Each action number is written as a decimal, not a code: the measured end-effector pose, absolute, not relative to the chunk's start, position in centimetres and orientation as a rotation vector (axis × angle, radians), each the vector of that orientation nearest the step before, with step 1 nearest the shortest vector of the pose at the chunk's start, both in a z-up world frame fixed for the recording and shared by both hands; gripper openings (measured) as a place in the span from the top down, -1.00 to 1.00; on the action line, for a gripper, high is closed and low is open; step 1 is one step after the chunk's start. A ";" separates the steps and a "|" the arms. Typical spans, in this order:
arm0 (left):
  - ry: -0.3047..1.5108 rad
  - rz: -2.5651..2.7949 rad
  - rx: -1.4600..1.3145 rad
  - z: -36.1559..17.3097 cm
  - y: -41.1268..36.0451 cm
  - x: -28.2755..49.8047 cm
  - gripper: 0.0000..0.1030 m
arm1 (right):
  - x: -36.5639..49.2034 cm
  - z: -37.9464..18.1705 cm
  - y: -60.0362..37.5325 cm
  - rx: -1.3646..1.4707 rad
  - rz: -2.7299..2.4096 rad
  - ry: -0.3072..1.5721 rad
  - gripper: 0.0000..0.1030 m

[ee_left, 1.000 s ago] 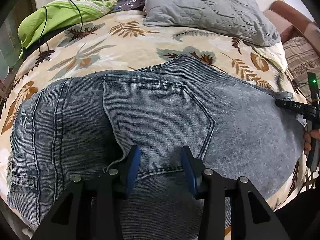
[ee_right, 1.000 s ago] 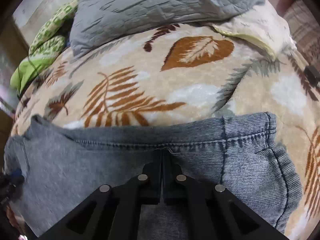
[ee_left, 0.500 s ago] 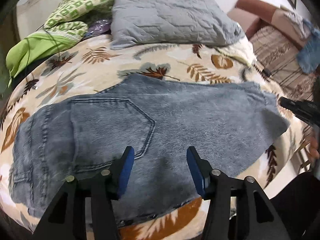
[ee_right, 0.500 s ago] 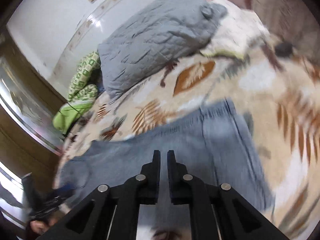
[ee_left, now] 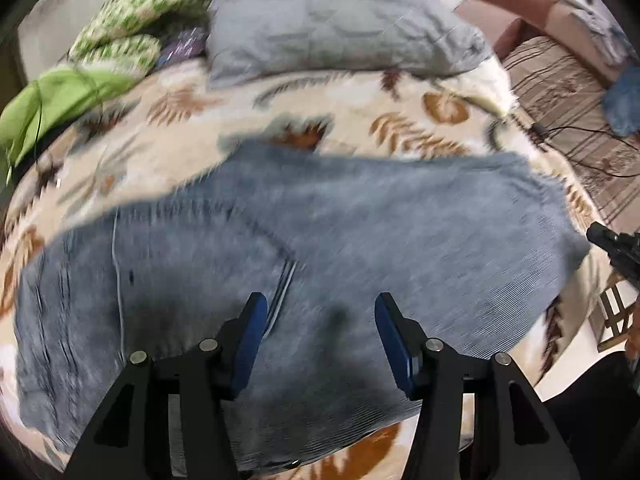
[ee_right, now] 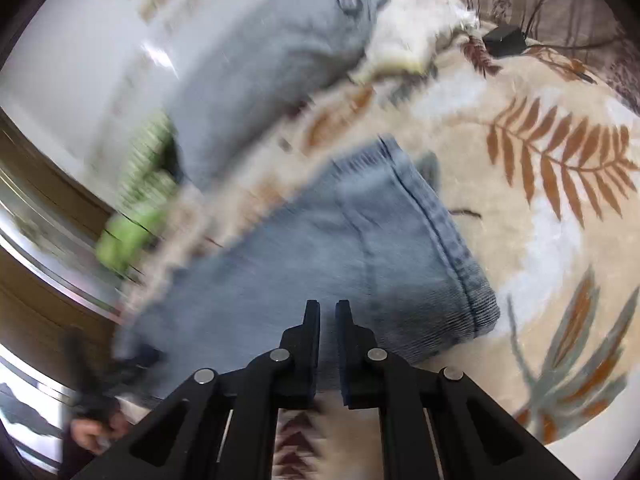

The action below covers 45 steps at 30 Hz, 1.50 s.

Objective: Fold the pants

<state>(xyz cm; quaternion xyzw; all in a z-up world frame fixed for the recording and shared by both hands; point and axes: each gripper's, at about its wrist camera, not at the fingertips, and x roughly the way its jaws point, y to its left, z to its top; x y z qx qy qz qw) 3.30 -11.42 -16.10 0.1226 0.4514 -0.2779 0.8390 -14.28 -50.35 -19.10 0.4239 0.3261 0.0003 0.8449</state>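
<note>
While the two blue-padded fingers (ee_left: 251,336) of the left gripper (ee_left: 320,312) stand wide apart above the cloth with nothing between them, the right gripper (ee_right: 327,316) shows its two fingers (ee_right: 311,320) drawn near each other, a thin gap left, holding nothing. One pair of folded grey-blue pants (ee_left: 320,240) lies flat on the bed (ee_left: 360,96), spread crosswise just ahead of and below the left fingers. In the right wrist view the pants (ee_right: 360,240) run forward from the fingertips, the hemmed end lying to the right. One grey pillow (ee_left: 332,20) rests farther back on the leaf-print cover, with one green bundle (ee_left: 60,96) at the far left.
</note>
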 end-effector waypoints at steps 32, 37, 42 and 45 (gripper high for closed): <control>1.011 -1.267 0.732 -18.8 -45.7 6.1 -0.25 | -15.6 -27.0 -53.3 1.526 -0.184 0.354 -0.58; 1.050 -1.317 0.755 -19.9 -46.1 6.6 0.15 | -14.6 -26.5 -53.3 1.491 -0.170 0.388 -0.40; 1.041 -1.338 0.722 -19.0 -45.1 7.0 0.50 | -13.9 -28.5 -53.2 1.567 -0.089 0.443 0.67; 1.014 -1.337 0.693 -17.9 -44.6 6.9 0.91 | -13.8 -26.8 -53.0 1.487 -0.092 0.416 0.67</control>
